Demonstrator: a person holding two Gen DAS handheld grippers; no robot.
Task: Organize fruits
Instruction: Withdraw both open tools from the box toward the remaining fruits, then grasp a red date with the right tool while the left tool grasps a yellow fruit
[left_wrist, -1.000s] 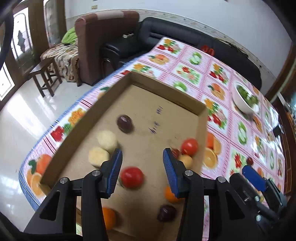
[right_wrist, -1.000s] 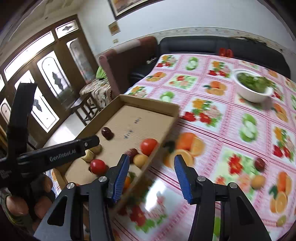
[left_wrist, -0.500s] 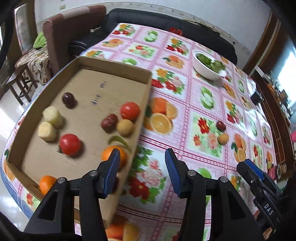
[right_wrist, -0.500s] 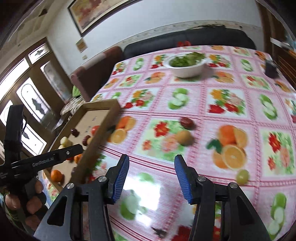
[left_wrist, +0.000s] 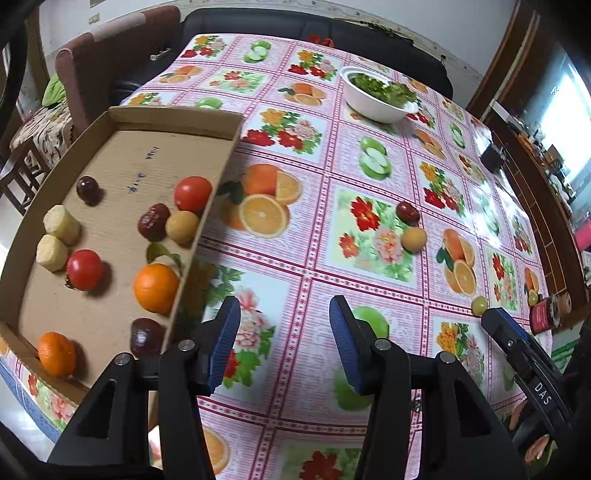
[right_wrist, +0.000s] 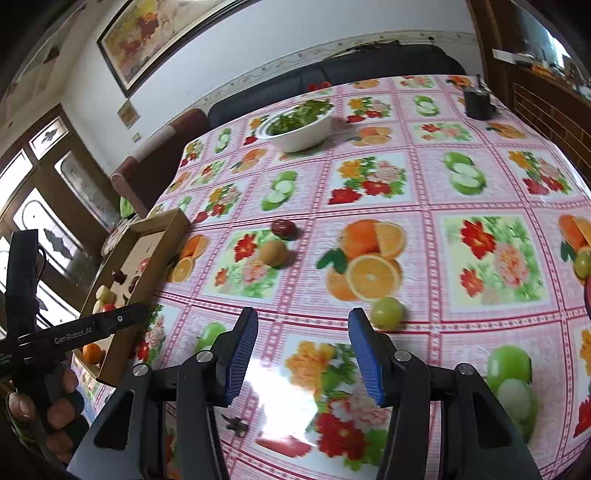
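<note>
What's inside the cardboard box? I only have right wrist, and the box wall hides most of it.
Observer: Left wrist shows ten pieces in the cardboard box, including two oranges and two tomatoes.
Operator: Left hand-held gripper holding anything?
Observer: No. The left hand-held gripper is open over the tablecloth, with nothing between its fingers.
Operator: Anything at the table's right edge?
Observer: A small dark red container stands there.
</note>
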